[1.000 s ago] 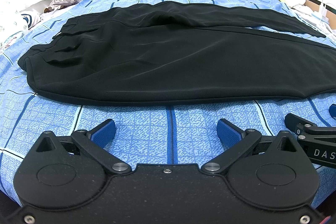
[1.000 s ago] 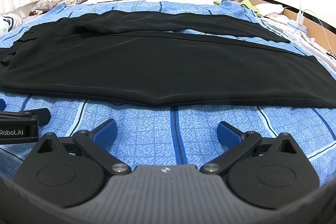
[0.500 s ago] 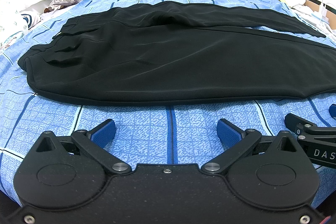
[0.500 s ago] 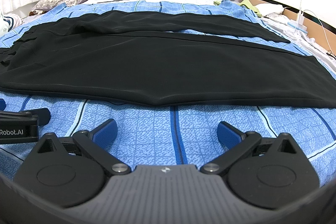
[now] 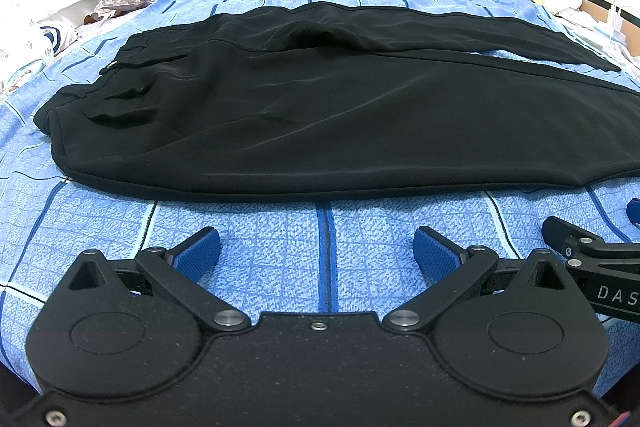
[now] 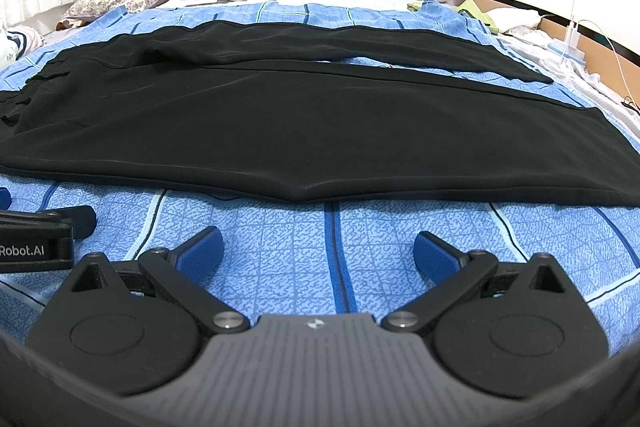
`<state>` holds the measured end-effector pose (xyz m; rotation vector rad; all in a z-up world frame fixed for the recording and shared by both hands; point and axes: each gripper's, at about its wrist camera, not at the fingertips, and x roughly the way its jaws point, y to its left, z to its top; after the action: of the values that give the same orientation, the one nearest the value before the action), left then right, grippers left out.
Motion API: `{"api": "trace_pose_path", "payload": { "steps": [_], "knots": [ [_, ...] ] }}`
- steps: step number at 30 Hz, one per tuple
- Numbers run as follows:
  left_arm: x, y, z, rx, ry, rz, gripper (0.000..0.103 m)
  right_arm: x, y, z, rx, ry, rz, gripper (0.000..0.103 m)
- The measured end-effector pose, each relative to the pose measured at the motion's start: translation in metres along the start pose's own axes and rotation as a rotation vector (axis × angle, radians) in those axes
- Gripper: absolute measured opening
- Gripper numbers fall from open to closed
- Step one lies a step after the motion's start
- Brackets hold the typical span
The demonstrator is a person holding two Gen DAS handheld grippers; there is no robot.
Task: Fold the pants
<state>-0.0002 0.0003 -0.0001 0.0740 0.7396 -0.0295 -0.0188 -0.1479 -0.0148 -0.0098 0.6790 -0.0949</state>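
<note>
Left wrist view: I see pants (image 5: 340,115) flat on the bedspread (image 5: 280,251), just ahead of my left gripper (image 5: 316,251) and right gripper (image 6: 318,251), both spread wide, gripping nothing.

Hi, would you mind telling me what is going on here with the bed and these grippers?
A person holds two grippers over a blue bedspread. Black pants lie flat, unfolded, legs apart. The left gripper and right gripper are open, side by side before the near edge, touching nothing. Folding has not begun.
</note>
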Motion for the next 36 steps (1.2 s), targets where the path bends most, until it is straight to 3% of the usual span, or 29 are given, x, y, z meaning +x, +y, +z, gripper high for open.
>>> {"api": "trace_pose_path", "payload": {
  "steps": [16,21,26,32,36],
  "knots": [
    [0.006,-0.001,-0.003,-0.009,-0.003,0.000,0.103,0.000,-0.003,0.003,0.015,0.013,0.015,0.103],
    [-0.007,0.018,0.001,-0.120,-0.011,0.005,0.101,-0.005,-0.016,0.009,0.072,0.031,0.025,0.103],
    [-0.021,0.075,0.013,-0.309,-0.098,-0.030,0.098,-0.016,-0.069,0.014,0.277,-0.029,0.031,0.102],
    [-0.015,0.145,0.033,-0.397,-0.164,0.117,0.091,-0.016,-0.148,0.021,0.466,-0.060,-0.075,0.089],
    [0.007,0.188,0.048,-0.467,-0.158,0.210,0.089,-0.011,-0.194,0.017,0.584,-0.063,-0.184,0.079]
  ]
}}
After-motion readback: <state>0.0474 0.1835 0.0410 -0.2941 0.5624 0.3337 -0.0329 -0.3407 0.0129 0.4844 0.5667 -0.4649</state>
